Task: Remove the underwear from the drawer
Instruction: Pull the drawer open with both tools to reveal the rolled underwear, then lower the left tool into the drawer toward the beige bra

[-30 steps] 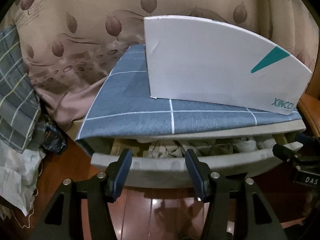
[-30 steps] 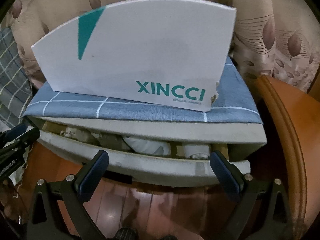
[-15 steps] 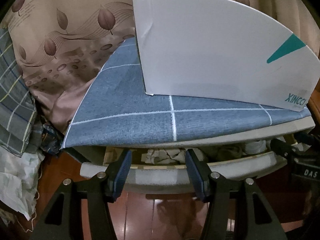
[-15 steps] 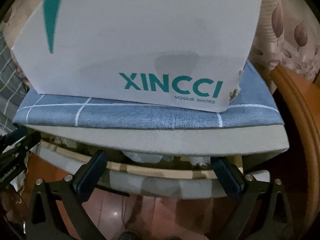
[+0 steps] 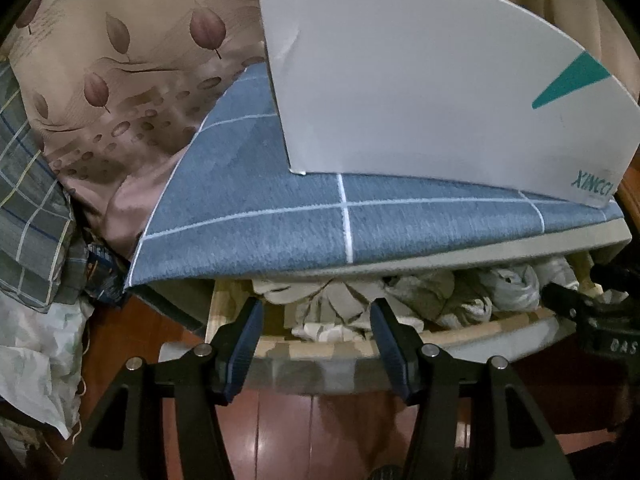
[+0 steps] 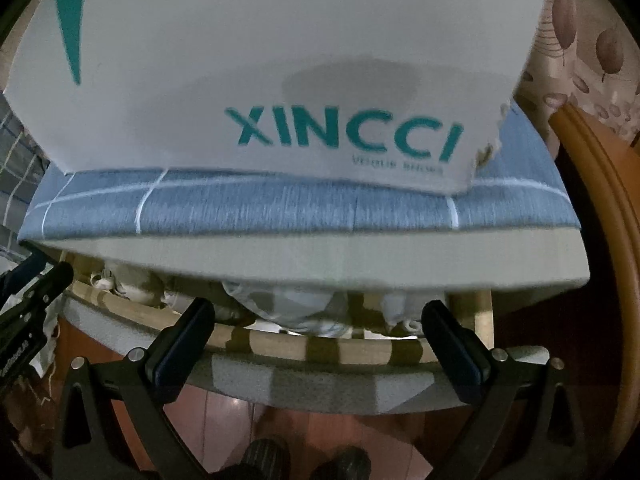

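Note:
A grey drawer with a pale wooden rim stands partly pulled out under a cabinet top covered by a blue checked cloth. Crumpled pale underwear fills it; in the right wrist view a light blue-white piece lies behind the rim. My left gripper hangs open just above the drawer's front, its fingers either side of the crumpled fabric without touching it. My right gripper is wide open over the drawer's right part, with nothing between its fingers.
A white XINCCI shoe box stands on the blue cloth, overhanging the drawer closely. Leaf-patterned curtain behind, checked fabric and white cloth at left, red-brown wood floor below, curved wooden furniture edge at right.
Both grippers have moved in closer and lower toward the drawer opening; the shoe box and cloth now fill more of each view, and more of the drawer's contents shows. The finger spacing is unchanged.

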Tool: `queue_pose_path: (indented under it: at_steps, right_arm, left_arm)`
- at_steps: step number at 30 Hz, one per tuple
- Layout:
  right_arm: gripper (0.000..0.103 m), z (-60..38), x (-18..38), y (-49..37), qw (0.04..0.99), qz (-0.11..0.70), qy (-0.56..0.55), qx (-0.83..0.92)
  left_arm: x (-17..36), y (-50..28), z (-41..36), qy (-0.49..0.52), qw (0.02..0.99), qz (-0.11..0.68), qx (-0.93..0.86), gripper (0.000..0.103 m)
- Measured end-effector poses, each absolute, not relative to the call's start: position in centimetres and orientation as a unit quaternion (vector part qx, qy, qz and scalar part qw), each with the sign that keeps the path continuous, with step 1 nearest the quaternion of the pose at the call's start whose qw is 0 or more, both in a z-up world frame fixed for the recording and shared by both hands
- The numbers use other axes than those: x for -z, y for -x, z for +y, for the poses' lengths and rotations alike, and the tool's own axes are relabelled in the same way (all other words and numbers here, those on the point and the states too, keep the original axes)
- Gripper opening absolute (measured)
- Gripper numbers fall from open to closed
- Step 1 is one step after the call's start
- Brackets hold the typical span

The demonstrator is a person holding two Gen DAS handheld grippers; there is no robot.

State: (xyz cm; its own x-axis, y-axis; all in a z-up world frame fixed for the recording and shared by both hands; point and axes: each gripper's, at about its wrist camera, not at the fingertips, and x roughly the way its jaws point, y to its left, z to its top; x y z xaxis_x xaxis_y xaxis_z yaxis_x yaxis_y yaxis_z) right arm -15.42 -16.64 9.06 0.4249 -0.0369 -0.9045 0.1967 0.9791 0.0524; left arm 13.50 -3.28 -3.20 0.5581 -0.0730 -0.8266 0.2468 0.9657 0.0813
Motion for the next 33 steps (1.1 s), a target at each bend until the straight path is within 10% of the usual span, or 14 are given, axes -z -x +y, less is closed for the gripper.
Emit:
queue_pose_path:
  at_steps: [33]
  right_arm:
    - [0.101, -17.9, -6.8, 10.5, 0.767, 0.635, -0.078, 0.047]
  left_arm:
    - [6.2, -5.7, -0.2, -0.074, 0.794, 0.591, 0.122, 0.058]
